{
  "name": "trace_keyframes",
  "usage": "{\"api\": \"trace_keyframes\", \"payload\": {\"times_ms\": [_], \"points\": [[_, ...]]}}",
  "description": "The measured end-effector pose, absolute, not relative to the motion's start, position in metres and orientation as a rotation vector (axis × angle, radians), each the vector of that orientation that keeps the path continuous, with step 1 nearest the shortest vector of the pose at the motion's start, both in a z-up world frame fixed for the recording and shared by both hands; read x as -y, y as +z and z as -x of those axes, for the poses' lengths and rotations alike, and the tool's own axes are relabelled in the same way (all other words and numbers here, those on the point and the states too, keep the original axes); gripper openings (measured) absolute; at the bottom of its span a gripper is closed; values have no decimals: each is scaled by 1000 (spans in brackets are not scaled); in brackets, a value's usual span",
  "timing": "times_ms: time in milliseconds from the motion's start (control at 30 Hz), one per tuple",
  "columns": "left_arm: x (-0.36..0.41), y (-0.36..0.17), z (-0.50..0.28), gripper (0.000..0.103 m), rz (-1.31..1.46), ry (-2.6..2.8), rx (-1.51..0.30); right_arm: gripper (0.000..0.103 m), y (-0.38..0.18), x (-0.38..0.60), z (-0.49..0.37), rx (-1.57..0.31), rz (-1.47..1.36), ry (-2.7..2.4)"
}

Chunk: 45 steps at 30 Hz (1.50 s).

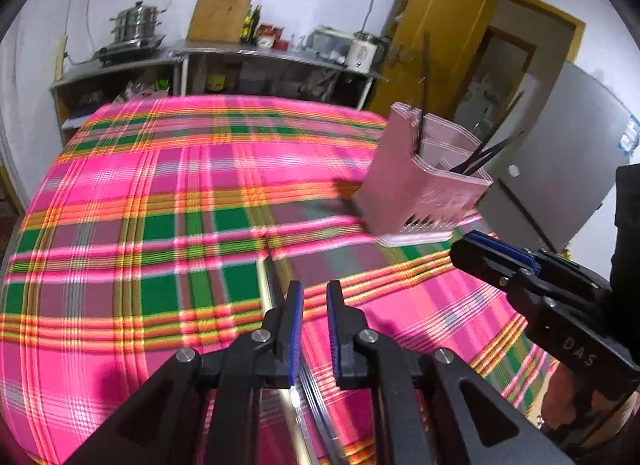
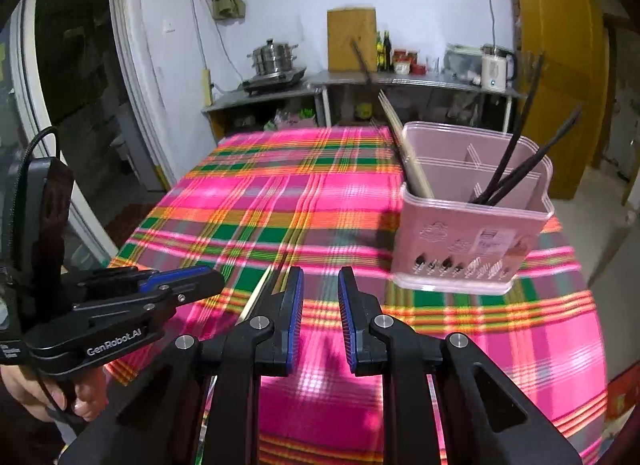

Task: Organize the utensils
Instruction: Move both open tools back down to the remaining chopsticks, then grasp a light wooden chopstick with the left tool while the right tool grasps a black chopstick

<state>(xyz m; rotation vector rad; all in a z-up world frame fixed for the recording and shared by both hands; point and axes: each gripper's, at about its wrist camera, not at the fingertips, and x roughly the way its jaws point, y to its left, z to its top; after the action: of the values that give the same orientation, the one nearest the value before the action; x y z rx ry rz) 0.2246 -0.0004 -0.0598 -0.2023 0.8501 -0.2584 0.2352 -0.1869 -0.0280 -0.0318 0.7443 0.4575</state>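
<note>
**Left wrist view: both tools empty, loose chopstick waiting on the cloth**

Left wrist view showed the left gripper (image 1: 311,329) low over the plaid tablecloth (image 1: 160,205), its blue ribbed pads a little apart and pinching nothing. Just beside it, in the right wrist view, a pale chopstick (image 2: 252,301) lay flat on the cloth, thin, straight and smooth; motion blur made it hard to tell if a second one lay with it. The right gripper (image 2: 320,317) was also spread, with nothing between its pads. Further right stood the pink utensil holder (image 2: 472,241), of rigid plastic, with rounded corners, inner dividers and drain slots near its base. Pale chopsticks (image 2: 408,157) leaned in its left compartment, and dark chopsticks (image 2: 516,169) in the right one.

The step in hand seemed to be picking up the loose stick. To do it well, the pads should probably close across its middle, square to its length, because such a slim stick on soft cloth may roll or pivot. It would then belong with the pale ones, entered tip down so it does not knock the light holder.
</note>
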Motion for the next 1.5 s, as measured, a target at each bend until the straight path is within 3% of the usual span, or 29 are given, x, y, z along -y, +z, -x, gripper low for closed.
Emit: {"api": "trace_keyframes", "payload": {"times_ms": [267, 633, 1000, 1133, 1500], "points": [[-21, -97, -227, 11, 229, -207, -918, 18, -77, 165, -245, -877, -31, 541], [-55, -109, -222, 11, 293, -166, -928, 18, -125, 126, -266, -1011, -64, 604], [-59, -112, -224, 11, 321, -185, -932, 17, -132, 111, -274, -1021, -9, 594], [-62, -112, -222, 11, 328, -185, -928, 4, -133, 120, -271, -1032, -1, 556], [-67, -109, -222, 11, 342, -176, -922, 7, -132, 112, -281, -1060, -77, 546]]}}
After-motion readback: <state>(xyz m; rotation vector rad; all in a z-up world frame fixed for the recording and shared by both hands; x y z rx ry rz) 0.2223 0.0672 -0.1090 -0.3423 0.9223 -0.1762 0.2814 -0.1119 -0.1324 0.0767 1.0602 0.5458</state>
